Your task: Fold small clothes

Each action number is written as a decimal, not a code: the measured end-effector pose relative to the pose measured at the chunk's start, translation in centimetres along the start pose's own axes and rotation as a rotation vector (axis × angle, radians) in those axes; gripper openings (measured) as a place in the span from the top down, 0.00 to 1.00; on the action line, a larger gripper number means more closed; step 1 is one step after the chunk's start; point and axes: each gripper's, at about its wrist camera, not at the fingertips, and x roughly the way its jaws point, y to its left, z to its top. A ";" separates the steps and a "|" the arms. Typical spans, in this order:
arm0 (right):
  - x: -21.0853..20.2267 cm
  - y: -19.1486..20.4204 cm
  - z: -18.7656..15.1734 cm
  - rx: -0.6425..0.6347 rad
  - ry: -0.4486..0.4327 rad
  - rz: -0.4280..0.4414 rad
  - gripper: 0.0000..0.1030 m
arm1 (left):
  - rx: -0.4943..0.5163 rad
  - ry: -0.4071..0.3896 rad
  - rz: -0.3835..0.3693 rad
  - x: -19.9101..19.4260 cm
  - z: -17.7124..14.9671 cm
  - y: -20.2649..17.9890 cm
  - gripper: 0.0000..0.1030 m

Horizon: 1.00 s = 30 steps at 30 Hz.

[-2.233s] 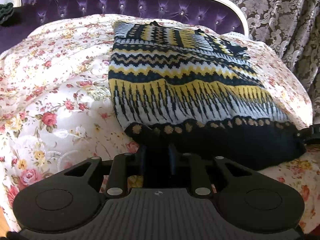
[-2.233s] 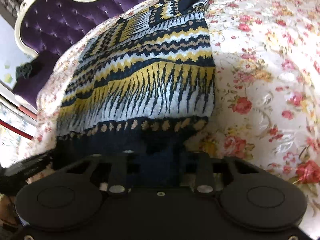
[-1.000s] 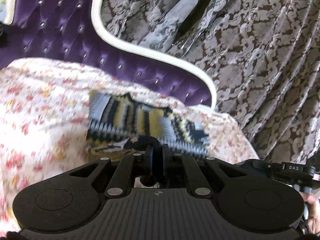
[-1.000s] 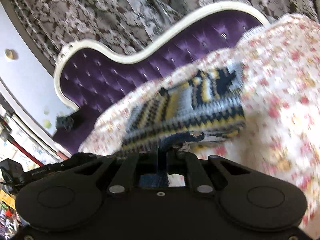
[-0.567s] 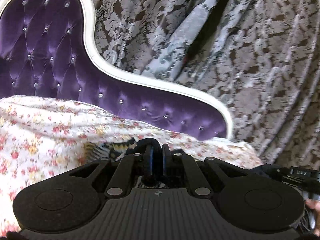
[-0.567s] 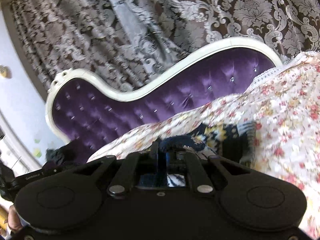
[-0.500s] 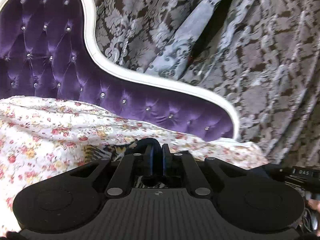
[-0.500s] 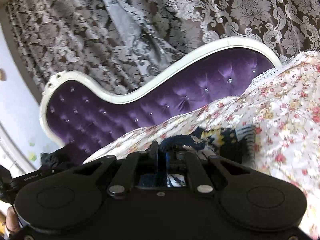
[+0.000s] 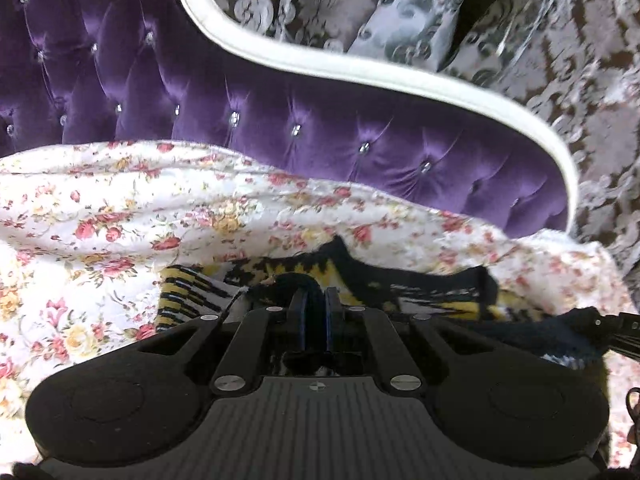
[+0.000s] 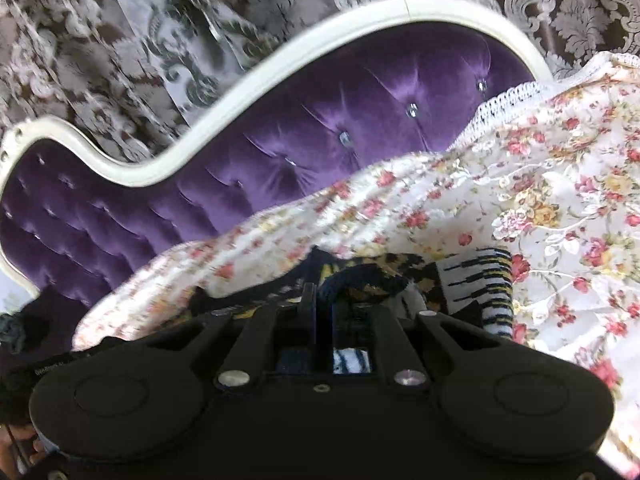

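The knitted sweater [image 9: 420, 288], patterned in navy, yellow and white bands, lies bunched and partly doubled over on the flowered bedspread [image 9: 120, 216], its dark navy hem lifted and arched above the rest of the fabric.

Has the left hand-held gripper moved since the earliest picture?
Yes. The left hand-held gripper, shut on the sweater's dark hem, has travelled toward the purple tufted headboard, which now looms much closer.

Both grippers are carrying the sweater's [image 9: 404, 280] dark hem away from six o'clock toward twelve, the left gripper [image 9: 315, 300] and right gripper [image 10: 320, 298] now nearing the purple headboard [image 9: 280, 120], doubling the knit over itself.
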 end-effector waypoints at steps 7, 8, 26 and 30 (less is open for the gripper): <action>2.4 -0.6 -0.3 -0.014 0.015 -0.052 0.79 | 0.014 -0.041 0.065 1.1 0.7 0.6 0.45; 2.5 -0.7 -0.3 -0.010 0.015 -0.054 0.76 | 0.016 -0.052 0.075 1.1 0.9 0.6 0.41; -0.7 1.9 -1.2 -0.233 -0.060 -0.153 0.22 | 0.318 -0.091 0.089 -2.8 -1.0 -3.3 0.32; 0.3 3.8 -2.8 -0.361 -0.006 -0.180 0.23 | 0.390 -0.027 0.099 -0.8 -2.2 -4.3 0.32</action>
